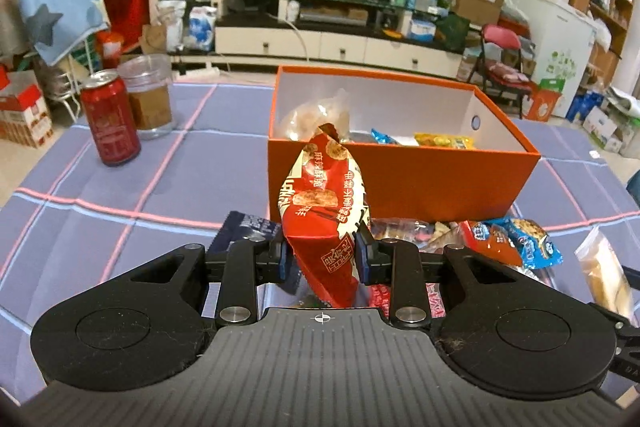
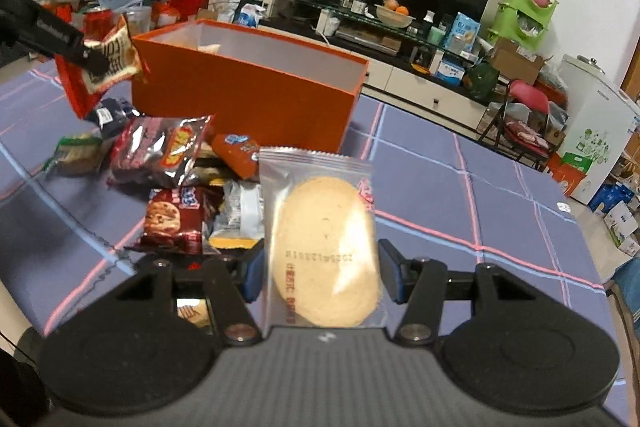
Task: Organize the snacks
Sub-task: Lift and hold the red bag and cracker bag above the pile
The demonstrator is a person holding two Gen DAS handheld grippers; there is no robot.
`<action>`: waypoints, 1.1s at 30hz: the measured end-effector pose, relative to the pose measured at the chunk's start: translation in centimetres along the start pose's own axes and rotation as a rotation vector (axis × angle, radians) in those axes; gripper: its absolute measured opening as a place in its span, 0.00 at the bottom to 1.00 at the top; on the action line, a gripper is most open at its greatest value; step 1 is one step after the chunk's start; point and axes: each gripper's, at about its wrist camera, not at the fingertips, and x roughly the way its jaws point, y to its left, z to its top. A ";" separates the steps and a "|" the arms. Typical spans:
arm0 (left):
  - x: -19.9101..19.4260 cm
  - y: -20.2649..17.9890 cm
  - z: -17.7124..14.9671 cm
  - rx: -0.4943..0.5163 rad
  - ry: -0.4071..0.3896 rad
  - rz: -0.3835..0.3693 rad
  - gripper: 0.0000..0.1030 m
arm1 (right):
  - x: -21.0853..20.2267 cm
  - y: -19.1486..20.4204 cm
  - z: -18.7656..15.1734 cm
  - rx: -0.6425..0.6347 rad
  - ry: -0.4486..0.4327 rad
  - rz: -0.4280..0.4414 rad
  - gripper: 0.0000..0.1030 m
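My left gripper is shut on a red snack packet and holds it upright above the table, just in front of the orange box. The box holds several snack packets. My right gripper is shut on a clear packet with a round cracker, held above the table right of the snack pile. In the right wrist view the left gripper with its red packet shows at the left, beside the orange box.
A red drink can and a plastic cup stand at the table's far left. Loose snacks lie in front of the box. The blue checked tablecloth covers the table. A TV stand and cluttered room lie beyond.
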 end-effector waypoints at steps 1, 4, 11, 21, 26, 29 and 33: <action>0.0 0.0 0.0 0.004 0.001 0.006 0.02 | -0.1 0.1 0.0 -0.001 -0.001 0.001 0.54; 0.1 -0.2 -0.1 0.030 0.000 0.041 0.02 | -0.1 0.2 0.1 0.002 -0.002 0.004 0.54; 0.1 -0.4 -0.3 0.051 -0.007 0.082 0.02 | 0.2 0.2 0.2 0.004 0.010 0.014 0.54; 0.1 0.0 -0.4 0.059 -0.017 0.110 0.02 | 0.4 0.8 0.4 0.000 0.016 0.019 0.54; 0.1 0.1 -0.3 0.051 -0.015 0.109 0.02 | 0.4 0.7 0.4 0.004 0.013 0.019 0.54; 0.1 0.1 -0.3 0.047 -0.016 0.101 0.02 | 0.5 0.7 0.6 0.012 0.011 0.016 0.54; 0.2 0.0 -0.4 0.048 -0.010 0.093 0.02 | 0.8 0.8 0.6 0.015 0.018 0.009 0.54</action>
